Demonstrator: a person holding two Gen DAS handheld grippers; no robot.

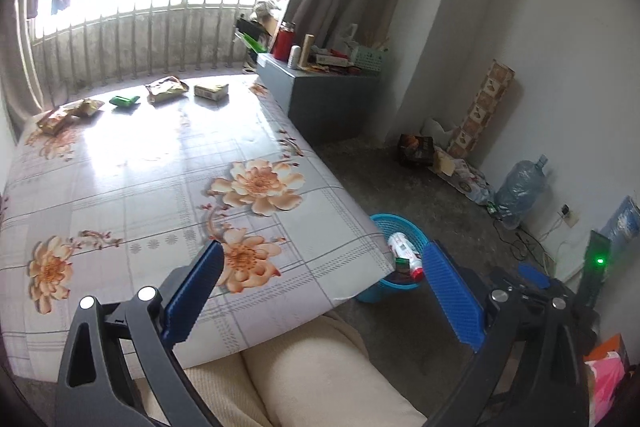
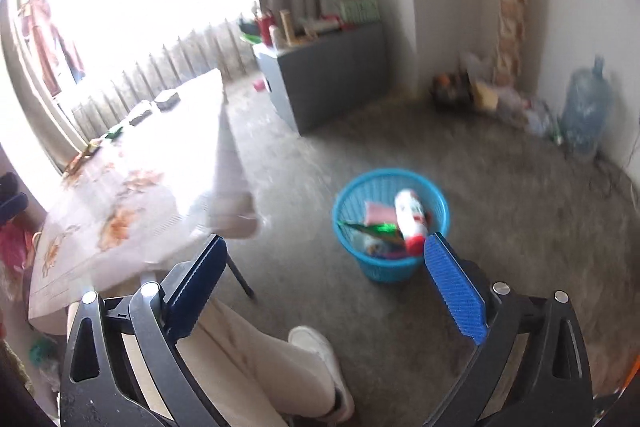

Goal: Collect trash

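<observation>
A blue plastic basket (image 2: 384,271) stands on the grey floor with a white and red bottle (image 2: 410,217) and several wrappers in it. My right gripper (image 2: 322,277) is open above the floor near the basket, nothing between its blue pads. My left gripper (image 1: 320,281) is open over the near edge of the flowered table (image 1: 120,195), also empty. From there the basket (image 1: 386,225) shows past the table corner. At the table's far end lie snack bags (image 1: 166,89), a green packet (image 1: 125,101), a small box (image 1: 211,91) and more wrappers (image 1: 54,121).
A grey cabinet (image 1: 320,99) crowded with bottles and boxes stands by the curtain. Along the wall are a water jug (image 1: 520,187), boxes and cables. A person's cream trouser leg (image 2: 256,359) and white shoe (image 2: 320,351) are below the grippers.
</observation>
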